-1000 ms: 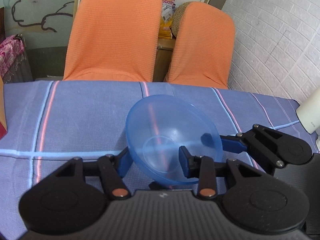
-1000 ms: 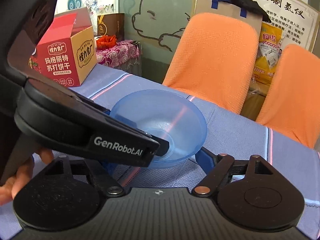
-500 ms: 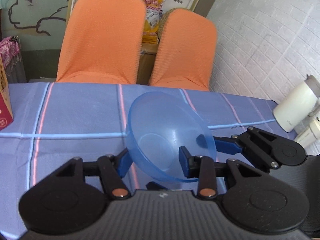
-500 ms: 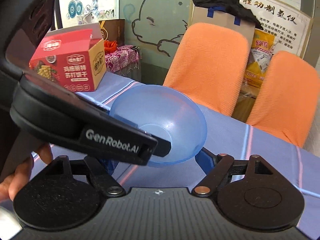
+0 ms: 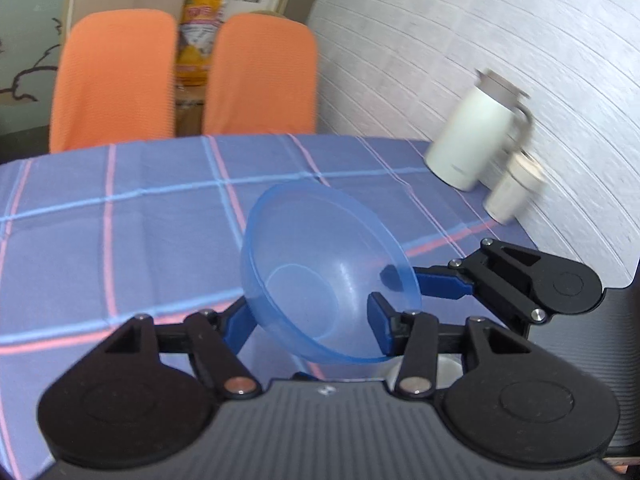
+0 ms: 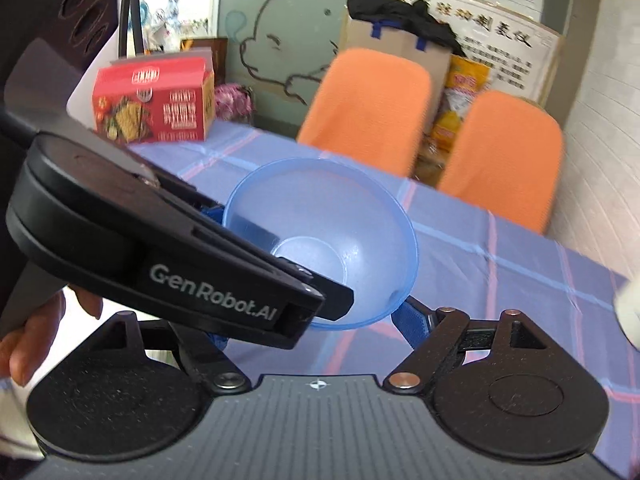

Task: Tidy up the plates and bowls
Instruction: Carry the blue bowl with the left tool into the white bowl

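Gripping opposite rims, the left gripper (image 5: 308, 316) and right gripper (image 6: 316, 320) both clamp the blue bowl (image 5: 324, 276), holding it tilted above the checked tablecloth (image 5: 120, 220) near a white flask (image 5: 476, 136).

Clear blue plastic bowl (image 5: 320, 272), empty, tilted, off tablecloth, rim pinched both sides
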A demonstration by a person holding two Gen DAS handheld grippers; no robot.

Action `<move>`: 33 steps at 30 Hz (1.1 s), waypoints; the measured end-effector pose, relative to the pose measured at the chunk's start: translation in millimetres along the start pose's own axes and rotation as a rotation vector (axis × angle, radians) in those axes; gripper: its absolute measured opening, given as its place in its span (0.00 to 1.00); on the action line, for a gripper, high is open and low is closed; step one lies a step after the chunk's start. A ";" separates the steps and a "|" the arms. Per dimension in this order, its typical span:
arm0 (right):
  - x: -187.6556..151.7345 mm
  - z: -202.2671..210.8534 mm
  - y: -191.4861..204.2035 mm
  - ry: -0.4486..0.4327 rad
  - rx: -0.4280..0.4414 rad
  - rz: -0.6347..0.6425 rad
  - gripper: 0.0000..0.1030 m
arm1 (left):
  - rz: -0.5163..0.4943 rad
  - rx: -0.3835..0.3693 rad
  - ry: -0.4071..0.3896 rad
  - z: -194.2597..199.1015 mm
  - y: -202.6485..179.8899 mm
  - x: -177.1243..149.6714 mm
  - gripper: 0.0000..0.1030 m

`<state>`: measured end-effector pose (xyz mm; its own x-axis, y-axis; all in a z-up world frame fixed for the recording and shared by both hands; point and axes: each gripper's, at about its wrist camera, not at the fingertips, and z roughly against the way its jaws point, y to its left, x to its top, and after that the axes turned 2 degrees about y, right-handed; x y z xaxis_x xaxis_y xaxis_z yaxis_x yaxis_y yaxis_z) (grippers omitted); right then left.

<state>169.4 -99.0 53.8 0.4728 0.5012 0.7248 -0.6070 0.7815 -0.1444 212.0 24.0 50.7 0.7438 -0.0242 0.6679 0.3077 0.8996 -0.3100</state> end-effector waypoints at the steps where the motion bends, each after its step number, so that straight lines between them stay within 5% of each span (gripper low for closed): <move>1: -7.2 7.3 -1.8 0.014 -0.012 0.000 0.67 | -0.010 -0.012 0.011 -3.0 -13.2 -7.1 0.48; 11: -75.2 33.6 -10.2 0.109 -0.032 -0.039 0.68 | -0.082 -0.061 0.123 -27.3 -78.6 -59.8 0.49; 19: -97.2 39.1 -11.7 0.108 -0.019 -0.054 0.68 | -0.107 -0.036 0.138 -20.7 -76.4 -72.2 0.70; 26: -133.9 67.5 -12.6 0.062 -0.027 -0.175 0.68 | -0.104 -0.008 0.043 9.7 -64.1 -70.9 0.71; 33: -140.0 68.9 -20.5 -0.082 -0.088 -0.317 0.69 | -0.054 0.082 -0.072 19.1 -61.4 -71.1 0.72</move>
<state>71.6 -210.8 1.7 0.5737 0.1996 0.7944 -0.3788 0.9246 0.0412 128.9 -21.2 35.2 0.6819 -0.0447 0.7301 0.2941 0.9306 -0.2177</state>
